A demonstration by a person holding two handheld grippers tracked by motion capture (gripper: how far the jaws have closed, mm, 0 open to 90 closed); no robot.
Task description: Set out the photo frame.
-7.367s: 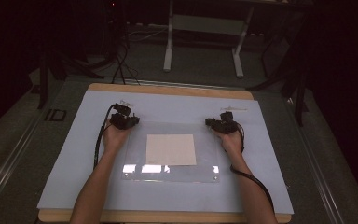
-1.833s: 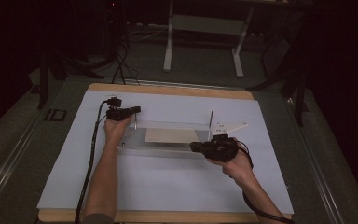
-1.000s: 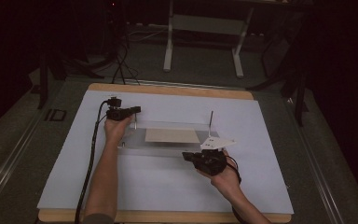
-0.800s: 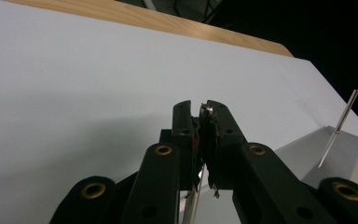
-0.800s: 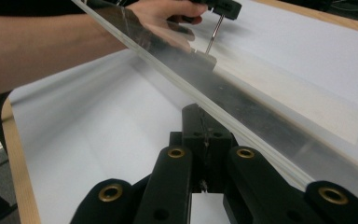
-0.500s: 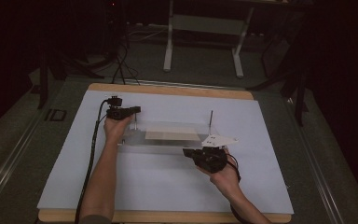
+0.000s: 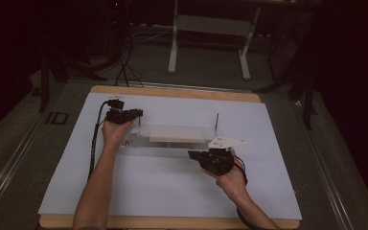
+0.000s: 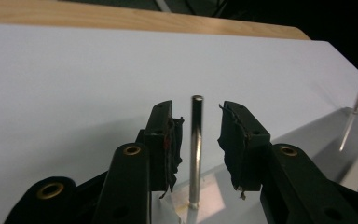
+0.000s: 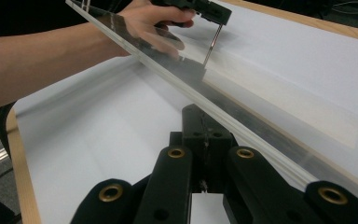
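**A:** Where is the clear plate (image 7: 172, 143)?

**B:** Mid-frame in the high view, on the white sheet (image 7: 163, 191) that covers the table (image 7: 172, 92). It is a transparent panel with a pale square (image 7: 177, 134) showing through it, and a thin metal pin (image 7: 217, 124) stands up at its right end. Another pin (image 8: 196, 149) rises at its left end.

**A:** What is the left gripper (image 7: 124, 115) doing?

**B:** In the left gripper view its jaws have just been opening. That near pin stands upright between the pads (image 8: 168, 140), with a gap on both sides, so the grip is released.

**A:** And the right gripper (image 7: 213, 158)?

**B:** It sits at the plate's near edge, lower centre-right of the high view. In the right gripper view (image 9: 205, 140) the jaws are clenched on that edge, and the plate runs away diagonally to the upper left, tilted, towards the other hand (image 9: 154, 23).
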